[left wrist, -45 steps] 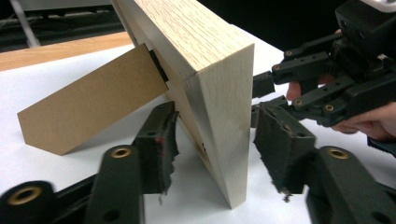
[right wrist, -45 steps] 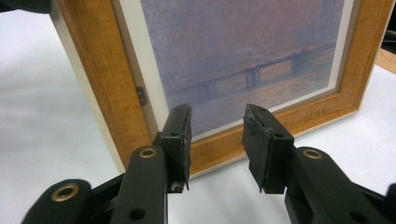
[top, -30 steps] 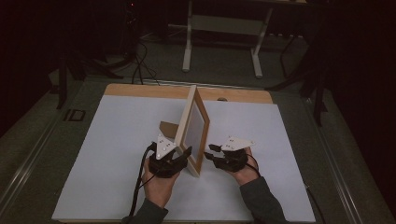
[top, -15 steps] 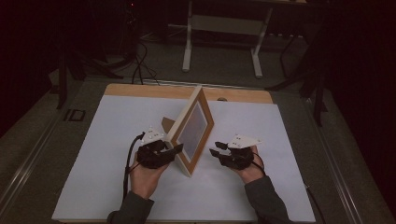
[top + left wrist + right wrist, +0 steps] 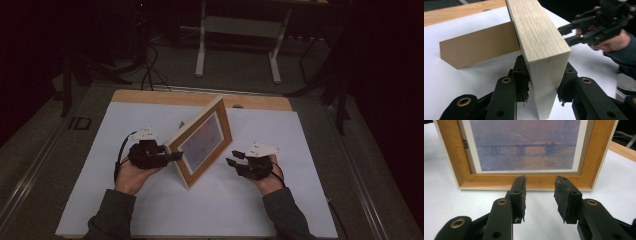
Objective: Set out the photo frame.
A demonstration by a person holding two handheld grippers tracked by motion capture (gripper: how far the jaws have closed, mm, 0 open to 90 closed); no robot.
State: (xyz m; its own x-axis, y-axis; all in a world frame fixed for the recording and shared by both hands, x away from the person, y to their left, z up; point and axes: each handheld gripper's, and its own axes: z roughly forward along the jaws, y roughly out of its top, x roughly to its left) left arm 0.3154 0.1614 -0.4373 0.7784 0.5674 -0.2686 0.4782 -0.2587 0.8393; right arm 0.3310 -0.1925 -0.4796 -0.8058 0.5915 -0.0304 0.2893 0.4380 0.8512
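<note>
Swung round since a second ago, the light wooden picture frame with a hazy bridge print (image 5: 202, 144) now faces about five o'clock, and the left gripper (image 5: 172, 156) has slid out toward nine o'clock with it.

Left gripper jaws have just been closing and now clamp the frame's thick pale side edge (image 5: 541, 57), near its bottom corner. The right gripper (image 5: 234, 159) hovers just beside the frame's front, jaws apart and empty. Standing mid-surface on the white sheeted surface (image 5: 300, 150), propped by a brown cardboard easel back (image 5: 479, 47), the frame looks rigid and fairly light but likely glazed, so fragile; smooth wood may slip. Best hold: both side rails, never the print face or flimsy easel.
</note>
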